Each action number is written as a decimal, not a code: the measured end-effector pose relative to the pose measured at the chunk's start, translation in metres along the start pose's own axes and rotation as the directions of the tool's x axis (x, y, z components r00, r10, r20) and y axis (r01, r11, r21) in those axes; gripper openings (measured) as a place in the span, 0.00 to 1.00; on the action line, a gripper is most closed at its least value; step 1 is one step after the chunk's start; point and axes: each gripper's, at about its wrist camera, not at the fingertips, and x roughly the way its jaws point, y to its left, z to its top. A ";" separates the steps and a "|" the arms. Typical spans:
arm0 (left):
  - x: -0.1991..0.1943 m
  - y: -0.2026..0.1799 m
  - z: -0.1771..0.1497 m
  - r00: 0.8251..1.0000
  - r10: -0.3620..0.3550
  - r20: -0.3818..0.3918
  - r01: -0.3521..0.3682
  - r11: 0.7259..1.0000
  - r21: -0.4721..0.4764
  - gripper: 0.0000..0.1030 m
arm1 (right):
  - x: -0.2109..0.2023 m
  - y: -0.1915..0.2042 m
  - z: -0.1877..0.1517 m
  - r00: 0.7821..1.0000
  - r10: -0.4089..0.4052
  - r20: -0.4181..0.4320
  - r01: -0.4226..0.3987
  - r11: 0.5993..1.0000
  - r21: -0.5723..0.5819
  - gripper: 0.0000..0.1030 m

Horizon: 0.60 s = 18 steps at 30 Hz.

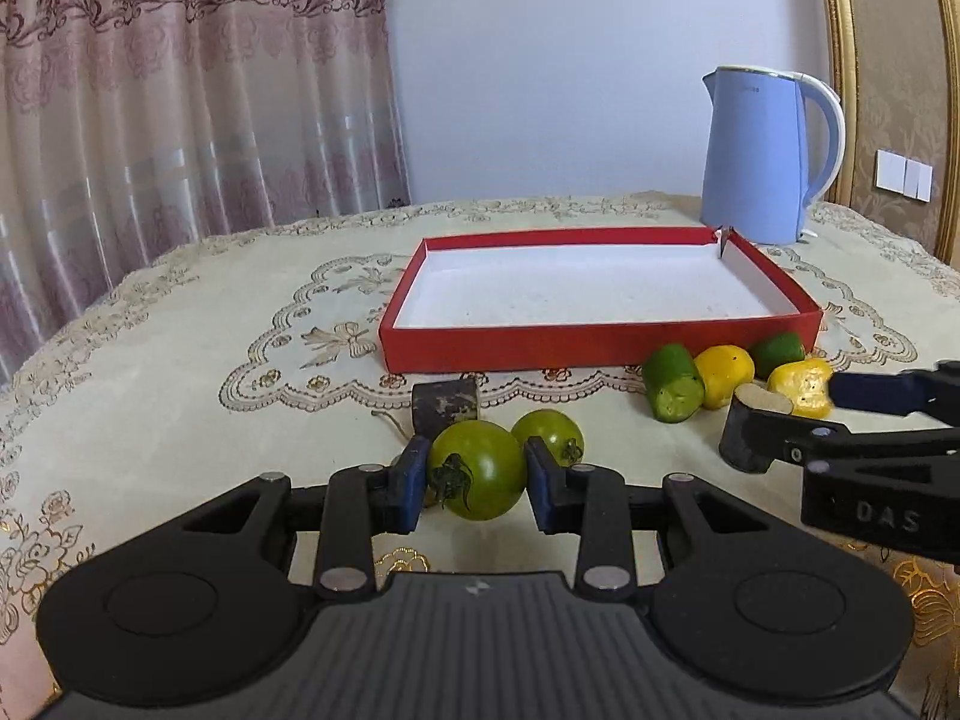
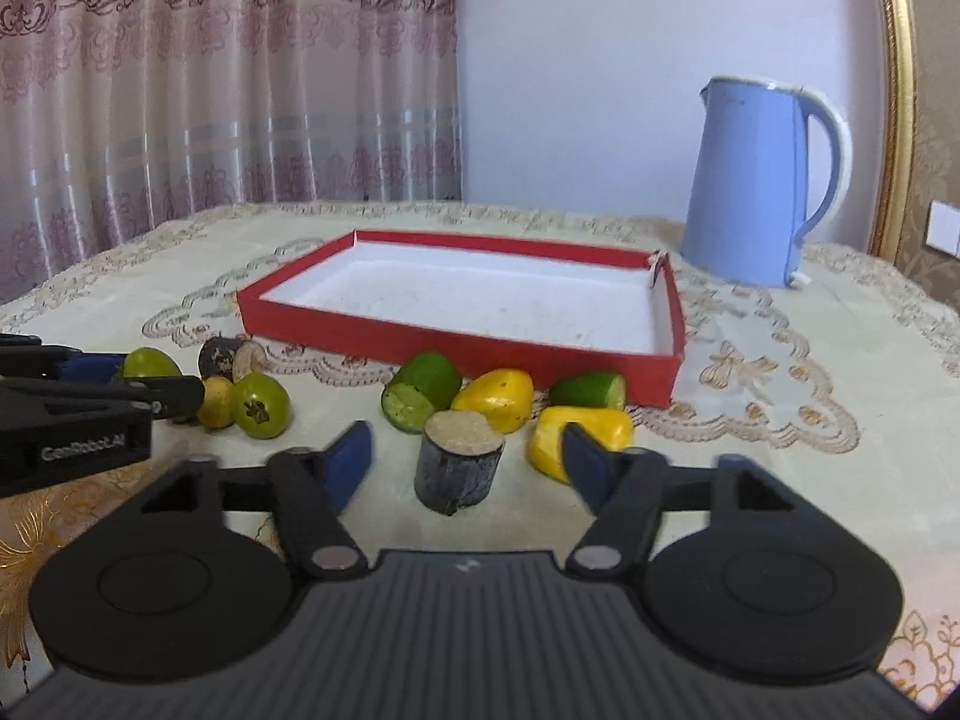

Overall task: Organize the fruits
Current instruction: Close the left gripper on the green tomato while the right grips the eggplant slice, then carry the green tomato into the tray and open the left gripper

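My left gripper (image 1: 477,474) is shut on a green tomato (image 1: 477,468), its blue pads pressing both sides just above the tablecloth. A second green tomato (image 1: 549,435) lies right behind it. My right gripper (image 2: 465,465) stands open around a dark cut cylinder piece (image 2: 459,462) with a beige top, which stands upright on the cloth with a gap at each pad. Behind that piece lie two green cut pieces (image 2: 420,393) (image 2: 588,390) and two yellow fruits (image 2: 495,399) (image 2: 600,429). The shallow red box (image 2: 420,336) with a white floor holds nothing.
A blue kettle (image 1: 762,162) stands behind the box's far right corner. Another dark cut piece (image 1: 444,408) sits on the cloth ahead of the left gripper. An embroidered cream tablecloth (image 1: 180,360) covers the table; curtains hang beyond its far left edge.
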 end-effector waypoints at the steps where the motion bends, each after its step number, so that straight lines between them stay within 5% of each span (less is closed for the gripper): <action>1: 0.001 0.001 0.000 1.000 0.000 -0.007 0.000 1.000 -0.004 0.32 | 0.003 -0.001 0.000 1.000 0.005 -0.015 -0.005 1.000 0.003 0.48; 18: 0.003 0.004 -0.003 1.000 -0.017 -0.023 0.017 1.000 -0.021 0.32 | 0.033 -0.002 0.005 0.994 0.042 -0.099 -0.043 0.999 -0.008 0.33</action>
